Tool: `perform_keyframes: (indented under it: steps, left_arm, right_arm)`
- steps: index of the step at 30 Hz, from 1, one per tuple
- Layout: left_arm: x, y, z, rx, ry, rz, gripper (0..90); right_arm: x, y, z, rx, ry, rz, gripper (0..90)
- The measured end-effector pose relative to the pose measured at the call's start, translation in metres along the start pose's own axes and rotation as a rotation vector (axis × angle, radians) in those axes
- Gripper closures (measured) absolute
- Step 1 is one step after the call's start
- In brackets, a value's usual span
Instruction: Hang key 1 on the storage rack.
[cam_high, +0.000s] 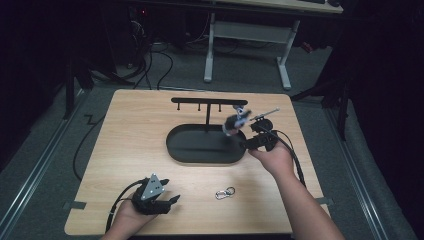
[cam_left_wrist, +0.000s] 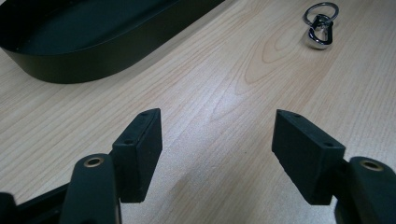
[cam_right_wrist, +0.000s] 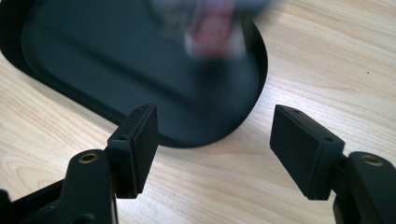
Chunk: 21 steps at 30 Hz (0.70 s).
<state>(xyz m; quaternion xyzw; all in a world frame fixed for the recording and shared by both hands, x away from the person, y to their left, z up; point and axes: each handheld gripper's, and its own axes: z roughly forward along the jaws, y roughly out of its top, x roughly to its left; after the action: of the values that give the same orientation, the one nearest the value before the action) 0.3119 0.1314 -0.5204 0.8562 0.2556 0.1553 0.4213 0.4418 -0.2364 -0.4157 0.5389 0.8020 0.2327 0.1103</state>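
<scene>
Wooden table (cam_high: 125, 150) — black tray (cam_high: 190, 150), blurred object (cam_high: 234, 123)

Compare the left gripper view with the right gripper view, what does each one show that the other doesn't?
Left gripper view alone: a silver key ring with a clasp lying on the wood, apart from the tray, and the left gripper with its jaws apart and nothing between them.

Right gripper view alone: a blurred grey and red object over the rounded end of the tray, too smeared to identify, and the right gripper, also open and empty.

Both: the black oval tray and the light wooden table.
</scene>
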Motion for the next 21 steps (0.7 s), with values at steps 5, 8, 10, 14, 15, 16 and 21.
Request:
perform_keyframes:
  steps: [5, 8, 10, 14, 15, 16, 21]
  left_arm:
    - [0.000, 0.000, 0.000, -0.002, 0.000, -0.001, 34.1]
    - [-0.001, 0.000, 0.000, -0.004, -0.003, -0.006, 34.2]
    - [-0.001, 0.001, 0.001, -0.005, -0.004, -0.008, 34.4]
    - [-0.001, 0.001, 0.001, -0.003, -0.007, -0.008, 34.6]
    - [-0.001, 0.001, 0.001, -0.004, -0.008, -0.008, 34.7]
    - [-0.002, 0.001, 0.001, -0.003, -0.009, -0.008, 34.7]
    - [-0.003, 0.001, 0.002, 0.000, -0.010, -0.004, 35.0]
  right_arm:
    - [0.002, -0.006, -0.007, -0.023, 0.012, 0.000, 36.5]
    - [0.003, -0.015, -0.012, -0.021, 0.009, -0.021, 39.8]
    - [0.004, -0.022, -0.015, -0.034, 0.016, -0.029, 42.6]
    - [0.008, -0.038, -0.018, -0.060, 0.033, -0.039, 45.5]
    - [0.009, -0.042, -0.018, -0.062, 0.038, -0.033, 45.8]
    - [0.011, -0.047, -0.018, -0.070, 0.043, -0.040, 46.6]
    - [0.016, -0.071, -0.014, -0.108, 0.069, -0.041, 48.2]
